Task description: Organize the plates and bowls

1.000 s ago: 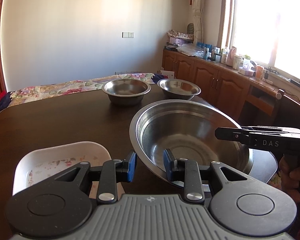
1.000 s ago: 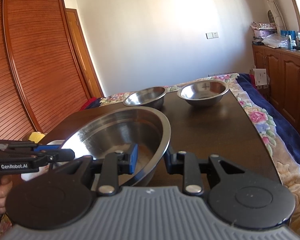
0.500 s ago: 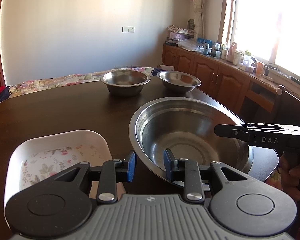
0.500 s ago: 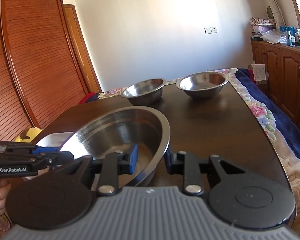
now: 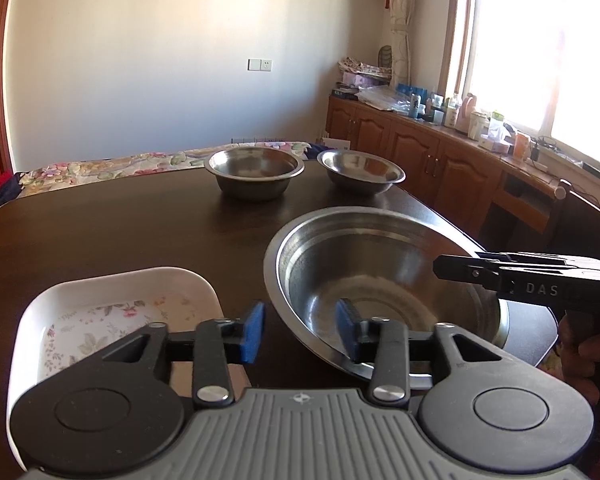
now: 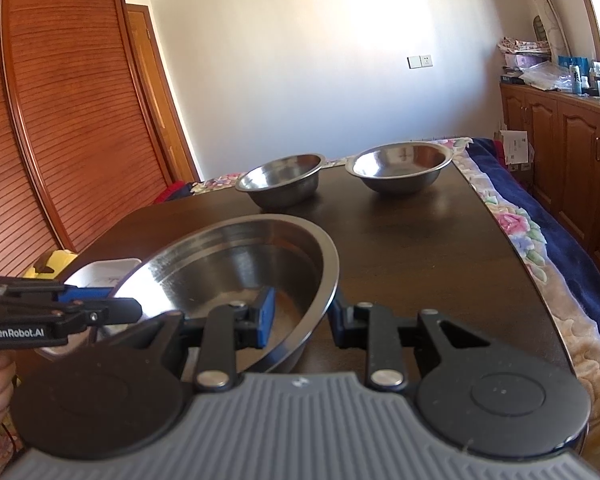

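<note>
The left hand-held gripper has just been opening, its pads clear of the large steel basin's rim. The right hand-held gripper clamps the basin's opposite rim. A white dish sits just left of the basin.

Steel, glazed ceramic and polished wood.
Large round stainless-steel basin: brushed, shiny inside. Two small steel bowls at far edge: same gloss. Near left, white rectangular dish: smooth glaze, floral print. Dark wooden table: glossy, reflective. Floral cloth at right: matt.
</note>
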The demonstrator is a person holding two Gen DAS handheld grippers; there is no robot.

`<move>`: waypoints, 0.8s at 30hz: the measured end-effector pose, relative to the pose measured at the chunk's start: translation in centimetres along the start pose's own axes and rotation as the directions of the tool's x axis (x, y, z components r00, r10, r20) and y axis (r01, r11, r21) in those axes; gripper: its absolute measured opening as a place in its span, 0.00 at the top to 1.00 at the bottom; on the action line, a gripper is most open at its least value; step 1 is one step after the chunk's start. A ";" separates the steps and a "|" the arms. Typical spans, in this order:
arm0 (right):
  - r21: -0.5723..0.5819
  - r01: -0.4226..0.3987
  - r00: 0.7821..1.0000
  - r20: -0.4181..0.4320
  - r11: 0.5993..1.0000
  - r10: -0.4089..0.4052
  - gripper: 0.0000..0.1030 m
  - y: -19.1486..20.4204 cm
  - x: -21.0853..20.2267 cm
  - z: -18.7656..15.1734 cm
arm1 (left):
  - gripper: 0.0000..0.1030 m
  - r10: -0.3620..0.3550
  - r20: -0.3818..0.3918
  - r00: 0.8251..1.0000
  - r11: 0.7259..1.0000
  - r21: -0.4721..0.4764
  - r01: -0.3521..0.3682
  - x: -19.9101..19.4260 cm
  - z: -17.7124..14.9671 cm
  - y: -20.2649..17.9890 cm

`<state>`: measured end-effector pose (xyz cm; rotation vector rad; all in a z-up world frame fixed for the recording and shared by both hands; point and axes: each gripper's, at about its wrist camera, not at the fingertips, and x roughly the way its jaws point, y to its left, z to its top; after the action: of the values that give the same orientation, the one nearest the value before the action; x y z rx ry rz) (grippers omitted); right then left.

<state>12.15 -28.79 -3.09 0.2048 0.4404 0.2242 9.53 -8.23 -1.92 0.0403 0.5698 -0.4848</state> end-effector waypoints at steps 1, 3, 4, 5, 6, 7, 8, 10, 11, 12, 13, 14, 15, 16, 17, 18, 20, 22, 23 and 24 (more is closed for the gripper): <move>-0.003 0.003 1.000 0.004 1.000 -0.003 0.68 0.0 -0.1 0.1 | 0.50 0.004 0.005 1.000 1.000 -0.001 -0.004 0.0 0.1 0.1; -0.010 0.015 1.000 0.012 1.000 -0.015 0.59 -0.1 -0.3 0.3 | 0.50 0.009 0.011 1.000 1.000 -0.010 -0.009 -0.1 0.2 0.3; -0.014 0.020 1.000 0.017 1.000 -0.020 0.54 -0.3 -0.3 0.4 | 0.49 0.009 0.015 1.000 1.000 -0.015 -0.009 -0.2 0.4 0.4; -0.017 0.026 0.999 0.022 1.000 -0.026 0.54 -0.4 -0.5 0.6 | 0.49 0.009 0.020 1.000 1.000 -0.018 -0.009 -0.3 0.5 0.5; -0.020 0.032 0.999 0.024 0.999 -0.031 0.53 -0.5 -0.5 0.8 | 0.49 0.010 0.023 1.000 1.000 -0.017 -0.009 -0.5 0.6 0.5; -0.021 0.035 0.999 0.026 0.999 -0.035 0.53 -0.6 -0.6 1.1 | 0.48 0.011 0.028 1.000 1.000 -0.014 -0.011 -0.6 0.6 0.5; -0.022 0.041 0.999 0.030 0.999 -0.041 0.53 -0.8 -0.6 1.4 | 0.47 0.014 0.032 0.999 1.000 -0.010 -0.014 -0.7 0.5 0.5; -0.033 0.048 0.998 0.043 0.998 -0.047 0.50 -0.8 -1.0 1.8 | 0.47 0.017 0.034 0.999 1.000 -0.014 -0.017 -0.8 0.5 0.6; -0.041 0.051 0.998 0.047 0.998 -0.049 0.50 -0.8 -1.1 2.0 | 0.47 0.017 0.035 0.999 1.000 -0.017 -0.016 -0.8 0.5 0.7; -0.049 0.059 0.997 0.049 0.997 -0.057 0.50 -0.8 -1.2 2.2 | 0.47 0.018 0.036 0.999 1.000 -0.017 -0.017 -0.9 0.7 0.7; -0.055 0.064 0.997 0.051 0.996 -0.061 0.50 -0.8 -1.3 2.4 | 0.46 0.019 0.039 0.999 1.000 -0.014 -0.019 -1.0 0.8 0.7; -0.057 0.065 0.997 0.054 0.996 -0.062 0.50 -0.8 -1.4 2.6 | 0.46 0.022 0.043 0.999 1.000 -0.010 -0.021 -1.0 1.0 0.7; -0.058 0.066 0.996 0.058 0.996 -0.062 0.50 -0.8 -1.5 2.9 | 0.46 0.023 0.047 0.999 1.000 -0.006 -0.022 -1.1 1.1 0.7; -0.060 0.066 0.996 0.063 0.996 -0.063 0.50 -0.9 -1.6 3.1 | 0.46 0.023 0.051 0.998 1.000 -0.004 -0.023 -1.2 1.4 0.8; -0.062 0.069 0.996 0.068 0.996 -0.064 0.49 -0.9 -1.7 3.4 | 0.46 0.023 0.054 0.998 1.000 0.000 -0.023 -1.3 1.6 0.8; -0.066 0.071 0.995 0.074 0.995 -0.066 0.49 -0.9 -1.8 3.7 | 0.46 0.024 0.058 0.998 1.000 0.005 -0.024 -1.4 1.8 0.8; -0.075 0.072 0.995 0.079 0.995 -0.066 0.49 -1.0 -1.8 4.3 | 0.46 0.029 0.068 0.997 0.999 0.015 -0.030 -1.5 2.2 1.0; -0.088 0.072 0.995 0.078 0.994 -0.065 0.49 -1.2 -1.5 4.9 | 0.46 0.033 0.077 0.996 0.999 0.019 -0.035 -1.5 2.7 1.2; -0.095 0.075 0.995 0.079 0.993 -0.067 0.49 -1.2 -1.4 5.3 | 0.46 0.035 0.081 0.996 0.999 0.020 -0.036 -1.4 3.0 1.3; -0.104 0.078 0.994 0.080 0.991 -0.070 0.49 -1.2 -1.2 5.7 | 0.46 0.036 0.083 0.996 0.999 0.020 -0.038 -1.3 3.3 1.4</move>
<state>13.87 -31.12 2.15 0.0913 0.3581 0.1661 10.94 -6.96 1.38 0.0513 0.4820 -0.4548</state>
